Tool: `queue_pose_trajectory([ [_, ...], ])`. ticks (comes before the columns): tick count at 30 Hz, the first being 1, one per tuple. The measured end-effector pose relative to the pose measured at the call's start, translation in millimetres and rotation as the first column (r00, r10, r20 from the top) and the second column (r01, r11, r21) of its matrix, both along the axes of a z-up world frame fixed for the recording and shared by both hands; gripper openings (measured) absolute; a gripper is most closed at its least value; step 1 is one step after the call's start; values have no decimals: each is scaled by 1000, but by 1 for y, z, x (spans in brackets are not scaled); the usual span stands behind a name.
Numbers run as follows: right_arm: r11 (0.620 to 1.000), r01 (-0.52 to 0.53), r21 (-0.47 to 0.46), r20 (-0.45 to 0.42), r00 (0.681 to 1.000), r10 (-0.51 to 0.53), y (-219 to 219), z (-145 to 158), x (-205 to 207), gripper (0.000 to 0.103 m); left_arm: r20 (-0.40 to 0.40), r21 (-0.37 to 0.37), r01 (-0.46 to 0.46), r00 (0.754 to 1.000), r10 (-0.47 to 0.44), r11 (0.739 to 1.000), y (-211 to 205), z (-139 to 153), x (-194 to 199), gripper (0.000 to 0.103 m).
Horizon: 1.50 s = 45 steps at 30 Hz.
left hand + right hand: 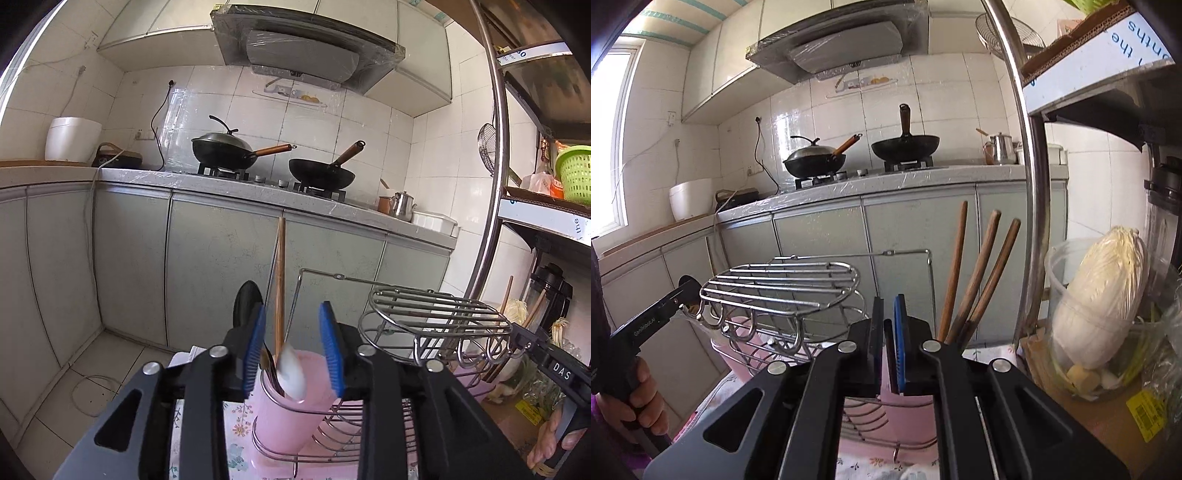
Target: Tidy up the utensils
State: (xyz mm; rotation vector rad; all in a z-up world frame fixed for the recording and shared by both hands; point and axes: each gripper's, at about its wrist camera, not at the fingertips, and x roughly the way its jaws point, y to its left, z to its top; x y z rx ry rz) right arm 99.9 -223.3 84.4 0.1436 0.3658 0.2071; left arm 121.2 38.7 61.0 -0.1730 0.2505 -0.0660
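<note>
Counts first. Left wrist view: one pink cup seated in a wire rack; in the cup, two wooden chopsticks upright, one white spoon blurred, and a dark-handled utensil beside it, kind unclear; two woks on the stove, lidded wok and open wok; one white rice cooker; one steel kettle; one green basket.

Right wrist view: three wooden handles standing in a second pink cup, fanned to the right; one napa cabbage inside a clear container; one yellow barcode label, unreadable.

Writing: "DAS" on the black body at far right of the left view; "GenRobot.AI" on the gripper body at left of the right view, small and only partly legible; "the" and "nths" on the shelf's cardboard edge.

Left gripper: blue pads apart, touching nothing; chopsticks and spoon stand in the gap between them, over the cup; nothing gripped.

Right gripper: jaws nearly together, a thin dark slit between; one blue pad visible; whether anything is pinched I cannot tell; it sits just above the second cup's rim, left of the wooden handles.

One hand visible at lower left of the right view, wrapped round a gripper handle.
</note>
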Motion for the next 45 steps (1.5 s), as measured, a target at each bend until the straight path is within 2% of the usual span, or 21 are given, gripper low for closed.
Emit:
queue_pose_trajectory([
  [2,1000,2,4,-24,1000,-2,0,-1,-2,24,-3,2,4,1000,-4,1000,0,4,-5,35],
  [4,1000,-4,24,-31,999,5,-2,-1,-7,42,-3,13,6,1000,-6,1000,-1,10,-11,42],
  [13,998,-22,59,-47,999,25,4,4,-41,56,-18,56,37,999,-36,998,-12,29,-45,62],
  [15,998,-23,57,-52,998,26,7,4,-48,59,-19,68,45,999,-44,997,-16,32,-54,72],
  [20,997,-29,77,-83,996,35,13,-1,-63,66,-23,112,56,998,-54,992,-29,37,-75,86],
  [24,996,-34,81,-116,992,43,18,-6,-73,71,-46,109,58,998,-53,992,-35,36,-86,87],
  [29,998,-22,61,-151,988,31,25,-15,-85,75,-114,95,67,992,-55,993,-39,30,-89,87],
  [36,999,-2,43,-165,986,9,29,-20,-97,81,-188,79,64,981,-48,995,-44,20,-93,87],
  [45,1000,13,14,-151,988,-11,35,-18,-111,82,-215,99,48,976,-26,994,-47,13,-104,87],
])
